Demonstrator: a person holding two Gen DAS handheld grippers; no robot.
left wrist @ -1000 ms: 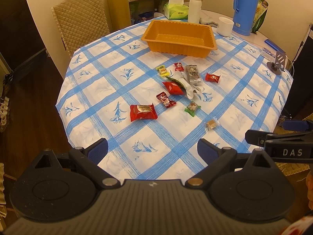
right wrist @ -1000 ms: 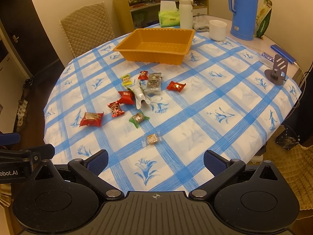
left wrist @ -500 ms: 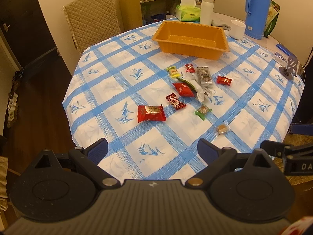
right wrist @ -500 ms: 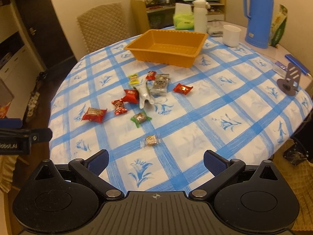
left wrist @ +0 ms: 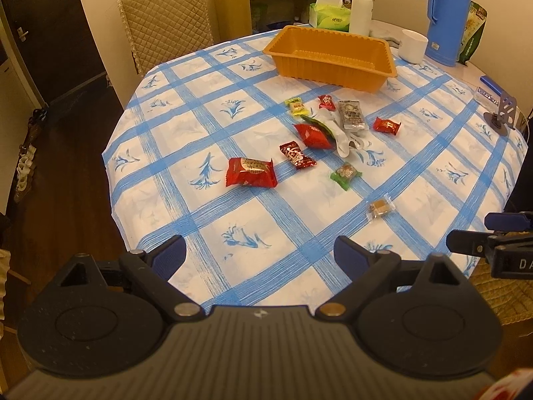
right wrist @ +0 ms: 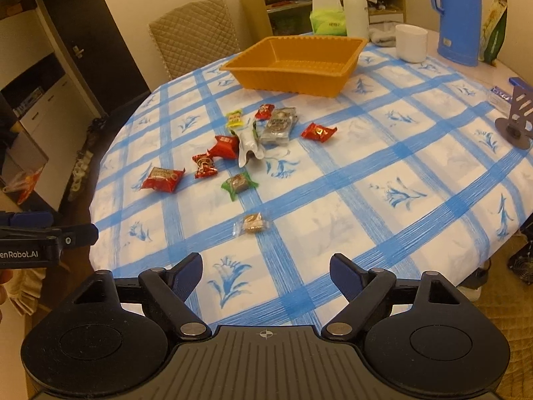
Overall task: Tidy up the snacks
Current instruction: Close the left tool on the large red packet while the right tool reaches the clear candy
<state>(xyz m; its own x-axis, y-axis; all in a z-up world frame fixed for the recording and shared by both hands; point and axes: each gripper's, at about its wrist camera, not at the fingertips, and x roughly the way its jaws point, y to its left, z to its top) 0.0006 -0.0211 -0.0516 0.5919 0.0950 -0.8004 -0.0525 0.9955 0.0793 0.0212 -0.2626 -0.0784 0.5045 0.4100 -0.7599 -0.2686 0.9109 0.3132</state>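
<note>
Several wrapped snacks lie loose mid-table: a large red packet (left wrist: 250,172) (right wrist: 163,179), a dark red candy (left wrist: 296,155), a green one (left wrist: 345,175) (right wrist: 239,184), a clear-wrapped brown one (left wrist: 379,207) (right wrist: 251,224), a silver packet (left wrist: 351,114). An empty orange tray (left wrist: 333,58) (right wrist: 293,66) stands behind them. My left gripper (left wrist: 260,253) is open and empty over the near table edge. My right gripper (right wrist: 266,275) is open and empty, just short of the clear-wrapped candy.
A blue thermos (left wrist: 444,16), white cup (left wrist: 413,46), white bottle (left wrist: 361,10) and tissue box (left wrist: 329,16) stand behind the tray. A phone stand (right wrist: 516,123) is at the right edge. A quilted chair (left wrist: 166,23) is at the far left.
Both grippers have shifted left and a little closer to the table. The snacks have not moved. Both stay open.
</note>
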